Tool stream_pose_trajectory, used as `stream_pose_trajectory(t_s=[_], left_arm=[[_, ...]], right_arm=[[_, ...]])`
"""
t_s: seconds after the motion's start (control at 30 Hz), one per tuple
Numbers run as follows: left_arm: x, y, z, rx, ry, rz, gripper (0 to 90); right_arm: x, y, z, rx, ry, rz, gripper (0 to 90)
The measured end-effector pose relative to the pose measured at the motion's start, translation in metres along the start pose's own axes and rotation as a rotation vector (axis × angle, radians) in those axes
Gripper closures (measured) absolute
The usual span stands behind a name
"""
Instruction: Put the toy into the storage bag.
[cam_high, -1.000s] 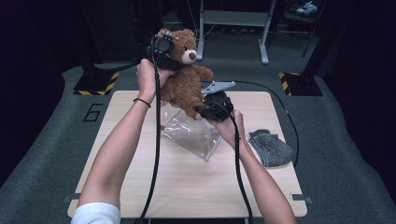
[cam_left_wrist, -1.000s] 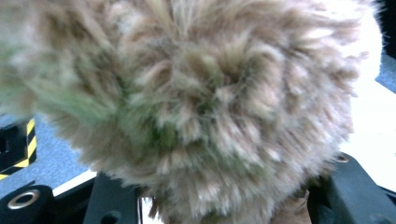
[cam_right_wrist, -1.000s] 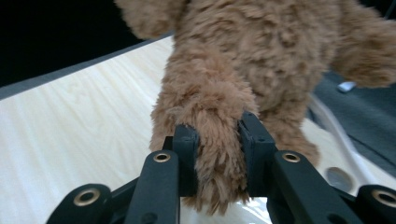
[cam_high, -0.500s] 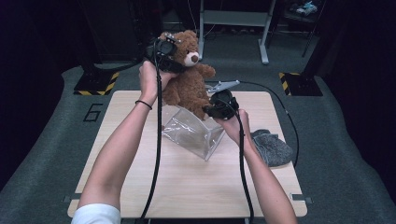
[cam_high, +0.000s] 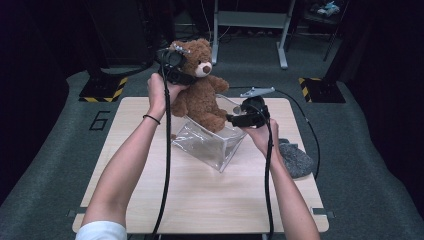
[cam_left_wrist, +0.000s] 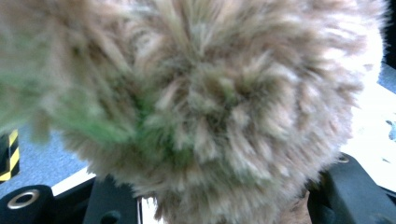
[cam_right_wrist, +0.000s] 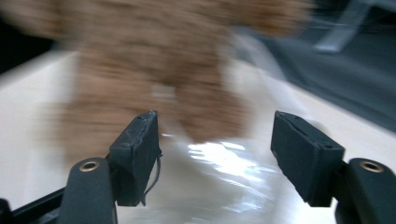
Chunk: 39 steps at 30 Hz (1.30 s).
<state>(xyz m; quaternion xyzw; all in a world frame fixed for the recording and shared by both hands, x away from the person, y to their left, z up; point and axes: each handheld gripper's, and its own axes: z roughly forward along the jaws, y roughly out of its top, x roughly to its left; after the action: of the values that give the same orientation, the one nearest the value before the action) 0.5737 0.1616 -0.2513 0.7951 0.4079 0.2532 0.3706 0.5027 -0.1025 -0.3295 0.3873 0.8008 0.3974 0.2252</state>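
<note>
Right gripper (cam_high: 231, 119) jaws have just been opening, nothing between them now, off the clear bag (cam_high: 210, 142) at frame centre; left gripper (cam_high: 182, 67) clamps the teddy bear's (cam_high: 202, 97) head, legs entering the bag mouth, so bagging proceeds.

We see a pale wooden surface (cam_high: 150, 200) on grey carpet (cam_high: 45, 165) (hazard-striped blocks (cam_high: 102, 92) far left and right), darkness beyond.

White sleeve (cam_high: 102, 231), dark wristband (cam_high: 151, 119), seemingly black cabled tools.
</note>
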Motion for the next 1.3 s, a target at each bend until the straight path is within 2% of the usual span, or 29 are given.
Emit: stream_pose_trajectory(t_s=[0.03,0.1,0.17,0.27,0.3,0.4,0.43,0.47,0.5,0.57,0.77,0.8,0.87,1.13,1.2,1.3], left_arm=[[0.001,-0.001,-0.001,-0.002,-0.006,0.002,46.7],[0.000,-0.003,-0.001,-0.012,-0.010,0.006,46.7],[0.001,-0.005,-0.002,-0.006,-0.014,0.021,46.7],[0.002,-0.008,-0.002,-0.021,-0.024,0.029,46.7],[0.001,-0.009,-0.002,-0.029,-0.031,0.035,46.7],[0.001,-0.011,-0.003,-0.035,-0.036,0.049,46.7],[0.001,-0.012,-0.004,-0.035,-0.040,0.050,46.7],[0.001,-0.013,-0.004,-0.041,-0.039,0.050,46.7],[0.001,-0.013,-0.004,-0.046,-0.045,0.049,46.7],[0.002,-0.015,-0.005,-0.052,-0.048,0.051,46.7],[0.000,-0.024,-0.011,-0.093,-0.071,0.068,46.7],[-0.001,-0.026,-0.012,-0.090,-0.080,0.084,46.7],[-0.001,-0.030,-0.012,-0.084,-0.094,0.124,46.8],[-0.002,-0.043,-0.007,-0.061,-0.120,0.151,46.8],[-0.004,-0.045,-0.006,-0.051,-0.128,0.190,46.9],[-0.006,-0.048,-0.003,-0.037,-0.132,0.197,46.9]], right_arm=[[-0.005,0.000,0.004,0.000,-0.052,0.007,33.5],[-0.014,0.001,0.012,0.021,-0.095,0.036,34.3],[-0.023,0.002,0.022,0.034,-0.087,0.068,35.6],[-0.027,0.003,0.031,0.042,-0.078,0.084,42.3],[-0.028,0.004,0.036,0.058,-0.081,0.075,45.4],[-0.032,0.007,0.044,0.069,-0.048,0.074,59.1],[-0.033,0.007,0.047,0.071,-0.031,0.101,66.9],[-0.035,0.007,0.049,0.069,-0.019,0.091,69.9],[-0.037,0.008,0.051,0.076,-0.030,0.094,73.0],[-0.041,0.008,0.052,0.073,-0.031,0.134,76.3],[-0.051,0.011,0.057,0.080,-0.070,0.221,79.0],[-0.052,0.011,0.058,0.081,-0.072,0.229,79.1],[-0.052,0.011,0.059,0.081,-0.081,0.236,79.1],[-0.057,0.007,0.056,0.074,-0.065,0.262,78.8],[-0.057,0.007,0.056,0.077,-0.068,0.259,78.9],[-0.057,0.007,0.056,0.078,-0.072,0.258,78.9]])
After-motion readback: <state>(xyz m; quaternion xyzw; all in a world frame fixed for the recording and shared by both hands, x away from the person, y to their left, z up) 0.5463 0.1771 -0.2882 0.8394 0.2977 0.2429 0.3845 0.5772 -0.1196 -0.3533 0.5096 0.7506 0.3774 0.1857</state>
